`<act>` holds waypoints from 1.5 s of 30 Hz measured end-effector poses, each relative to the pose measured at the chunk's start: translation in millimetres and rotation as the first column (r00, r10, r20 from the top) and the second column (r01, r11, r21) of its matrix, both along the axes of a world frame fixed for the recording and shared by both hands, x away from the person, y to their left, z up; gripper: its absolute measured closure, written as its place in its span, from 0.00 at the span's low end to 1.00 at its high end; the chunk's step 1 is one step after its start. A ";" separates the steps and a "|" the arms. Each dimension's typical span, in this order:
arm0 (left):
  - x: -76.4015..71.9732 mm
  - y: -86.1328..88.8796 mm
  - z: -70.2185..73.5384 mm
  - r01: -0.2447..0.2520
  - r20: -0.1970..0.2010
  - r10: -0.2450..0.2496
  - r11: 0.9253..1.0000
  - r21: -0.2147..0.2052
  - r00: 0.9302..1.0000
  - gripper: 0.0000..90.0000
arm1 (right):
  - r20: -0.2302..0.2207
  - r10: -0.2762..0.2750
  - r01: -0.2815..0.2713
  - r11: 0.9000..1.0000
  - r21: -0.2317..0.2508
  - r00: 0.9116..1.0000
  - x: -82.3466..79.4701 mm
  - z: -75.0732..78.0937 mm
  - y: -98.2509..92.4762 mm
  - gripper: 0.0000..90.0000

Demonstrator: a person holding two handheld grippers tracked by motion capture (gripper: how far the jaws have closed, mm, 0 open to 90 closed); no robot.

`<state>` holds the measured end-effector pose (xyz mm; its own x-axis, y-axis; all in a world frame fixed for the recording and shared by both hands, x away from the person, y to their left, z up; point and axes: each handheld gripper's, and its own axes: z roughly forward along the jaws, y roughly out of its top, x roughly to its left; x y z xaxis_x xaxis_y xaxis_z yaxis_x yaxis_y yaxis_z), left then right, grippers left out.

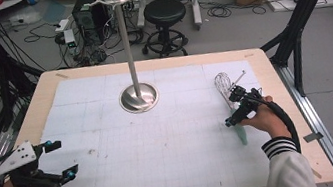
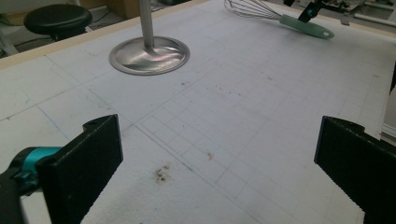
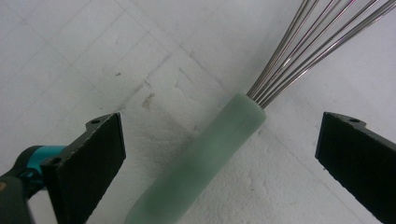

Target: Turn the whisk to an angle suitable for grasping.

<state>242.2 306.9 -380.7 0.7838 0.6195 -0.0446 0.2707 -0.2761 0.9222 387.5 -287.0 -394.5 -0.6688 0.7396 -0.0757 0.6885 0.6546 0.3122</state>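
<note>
A wire whisk with a pale green handle (image 1: 239, 131) lies flat on the white gridded mat (image 1: 161, 140) at the right side of the wooden table, its steel loops pointing far and its handle end pointing near, not far from the mat's right edge. The right gripper (image 1: 236, 109) is poised over the handle, jaws spread wide; in the right gripper view the handle (image 3: 205, 163) runs between the two black pads with clear mat on both sides, touched by neither. The left gripper (image 1: 62, 159) hovers over the near left corner of the mat, jaws also wide apart and holding nothing. The round steel base of a tall metal stand (image 1: 139, 98) sits at the far middle, well apart from both grippers, with open mat between them.
</note>
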 end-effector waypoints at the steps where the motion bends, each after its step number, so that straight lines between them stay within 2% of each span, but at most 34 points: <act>1: -0.1 0.0 0.1 0.000 0.000 0.000 1.000 -0.001 1.000 0.02 | -0.007 -0.005 0.005 1.000 -0.007 1.000 0.4 -1.6 0.4 0.01; 4: -0.3 -0.3 0.3 -0.003 0.002 0.003 1.000 -0.003 1.000 0.02 | -0.029 -0.011 0.011 1.000 -0.004 1.000 1.7 -5.1 -0.8 0.01; 7: -0.7 -1.2 0.7 0.001 0.005 -0.001 1.000 0.003 1.000 0.02 | -0.028 -0.011 0.011 1.000 -0.003 1.000 2.3 -7.8 -2.0 0.01; 11: -0.8 -0.8 1.2 0.000 0.008 0.000 1.000 0.005 1.000 0.02 | -0.064 -0.010 0.011 1.000 0.010 0.998 3.3 -14.1 -3.9 0.01; 13: -0.8 -0.8 1.2 0.000 0.009 0.000 1.000 0.005 1.000 0.02 | -0.076 -0.002 0.003 1.000 0.013 0.997 3.8 -14.9 -4.3 0.08; 14: -0.8 -0.8 1.2 0.000 0.009 0.000 1.000 0.005 1.000 0.02 | -0.075 0.002 -0.001 1.000 0.010 0.997 4.5 -15.3 -4.5 0.08; 16: -0.6 -1.4 1.1 0.001 0.011 -0.001 1.000 0.004 1.000 0.02 | -0.101 0.001 0.001 1.000 0.016 0.995 5.0 -15.8 -3.9 0.19; 19: -0.7 -1.5 1.1 0.000 0.010 0.000 1.000 0.006 1.000 0.02 | -0.096 0.002 -0.002 1.000 0.003 0.995 5.8 -18.0 -2.5 0.21; 22: -1.0 -1.6 1.2 0.000 0.010 0.000 1.000 0.005 1.000 0.02 | -0.108 0.004 -0.004 1.000 0.001 0.994 6.8 -17.8 -2.0 0.28; 29: -1.1 -1.9 1.6 0.001 0.011 -0.001 1.000 0.003 1.000 0.02 | -0.090 -0.022 0.022 1.000 -0.001 0.996 8.1 -16.2 -3.8 0.46; 39: -1.1 -2.5 1.7 0.005 0.012 -0.005 1.000 0.007 1.000 0.02 | -0.080 -0.054 0.055 0.998 0.009 0.995 11.3 -16.8 -1.5 0.53; 42: -0.9 -2.4 1.7 0.004 0.011 -0.004 1.000 0.008 1.000 0.02 | -0.080 -0.069 0.071 0.997 0.017 0.994 12.6 -15.9 -0.7 0.59; 45: -0.8 -2.1 1.7 0.005 0.011 -0.005 1.000 0.007 1.000 0.02 | -0.074 -0.077 0.078 0.997 0.005 0.994 13.0 -15.1 1.1 0.64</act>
<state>241.4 304.8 -378.9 0.7875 0.6156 -0.0311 0.2586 -0.2842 0.9232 400.5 -285.9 -409.5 -0.6127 0.7900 -0.0219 0.7587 0.5958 0.2635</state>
